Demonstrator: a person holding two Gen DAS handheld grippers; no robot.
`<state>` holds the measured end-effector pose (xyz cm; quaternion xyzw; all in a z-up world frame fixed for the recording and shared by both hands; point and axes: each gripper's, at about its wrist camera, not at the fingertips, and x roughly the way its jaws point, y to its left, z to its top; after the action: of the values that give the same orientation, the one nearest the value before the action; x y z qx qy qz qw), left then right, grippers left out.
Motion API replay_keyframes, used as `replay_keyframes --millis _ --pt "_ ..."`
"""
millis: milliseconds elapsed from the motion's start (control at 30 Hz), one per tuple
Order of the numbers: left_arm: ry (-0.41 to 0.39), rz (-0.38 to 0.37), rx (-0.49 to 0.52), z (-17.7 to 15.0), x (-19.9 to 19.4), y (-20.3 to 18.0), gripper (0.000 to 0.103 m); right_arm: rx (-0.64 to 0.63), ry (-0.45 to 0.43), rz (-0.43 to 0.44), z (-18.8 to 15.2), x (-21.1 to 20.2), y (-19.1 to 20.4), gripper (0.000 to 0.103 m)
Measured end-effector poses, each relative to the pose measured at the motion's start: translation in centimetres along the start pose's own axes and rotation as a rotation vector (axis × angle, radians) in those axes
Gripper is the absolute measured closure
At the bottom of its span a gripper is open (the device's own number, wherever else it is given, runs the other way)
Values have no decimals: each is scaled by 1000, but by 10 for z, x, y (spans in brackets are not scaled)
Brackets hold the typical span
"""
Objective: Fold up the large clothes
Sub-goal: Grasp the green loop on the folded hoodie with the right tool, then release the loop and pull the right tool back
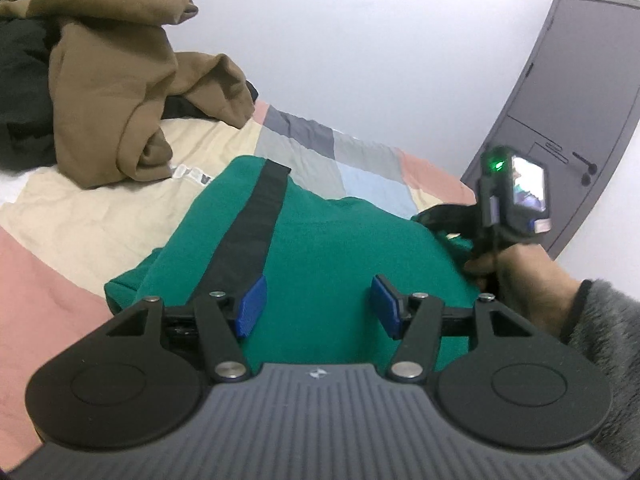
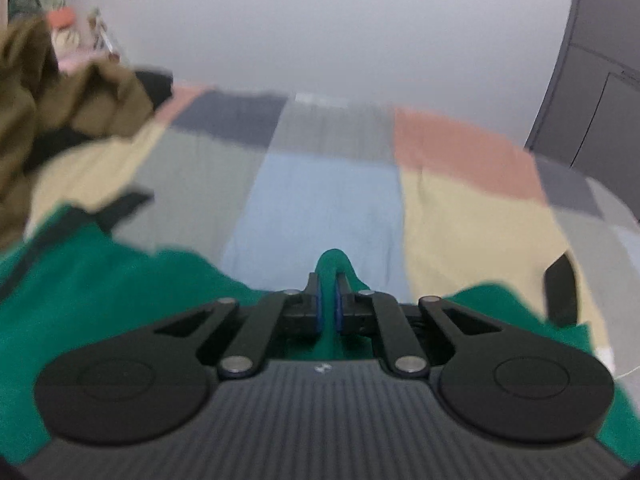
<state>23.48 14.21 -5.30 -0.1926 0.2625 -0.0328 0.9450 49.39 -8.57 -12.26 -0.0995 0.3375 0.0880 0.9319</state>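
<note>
While spread across the near part of a patchwork bedcover (image 1: pixel 304 140), lies flat: a green garment (image 1: pixel 332 240) with a black stripe (image 1: pixel 256 216) running from its far edge toward the near left. Hovers just above the near edge of that garment: the left gripper (image 1: pixel 318 304), blue pads (image 1: pixel 251 307) standing well apart, nothing pinched between them, green cloth showing underneath. Grips the garment's right edge: the right gripper (image 2: pixel 328 304), jaws drawn almost together with a thin ridge of green cloth squeezed up between the pads and poking out past the tips. Seen from the left wrist view, wrapped around the handle of that right gripper (image 1: pixel 444 220): a hand (image 1: pixel 516 276) in a fuzzy grey sleeve (image 1: pixel 604 328). Heaped at the far left of the bed: a brown garment (image 1: pixel 120 92) over something dark, touching neither gripper. Stands at the far right against a white wall (image 1: pixel 360 40): a grey door (image 1: pixel 560 112). Blurred throughout: the right wrist view, so fine detail of the bedcover (image 2: pixel 328 200) is lost.
</note>
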Motion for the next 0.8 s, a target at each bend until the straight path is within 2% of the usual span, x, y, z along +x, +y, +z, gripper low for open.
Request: replay_keyframes --millis 133,333,400,467,700,800 --pt "6 3 13 -2 3 0 39 42 7 36 -8 4 -6 93" --pt "25 10 -14 0 8 5 38 117 -37 91 -7 -27 -22 81" --pt "21 13 -14 0 6 5 38 127 -45 112 -9 -45 -27 58" --pt "15 22 1 0 4 3 38 130 -75 126 -15 -69 -31 49" --pt "18 57 63 -7 2 -9 38 126 -142 157 -56 -155 -49 49" --pt "26 72 78 -9 3 -12 38 141 -143 156 -78 -176 -59 49"
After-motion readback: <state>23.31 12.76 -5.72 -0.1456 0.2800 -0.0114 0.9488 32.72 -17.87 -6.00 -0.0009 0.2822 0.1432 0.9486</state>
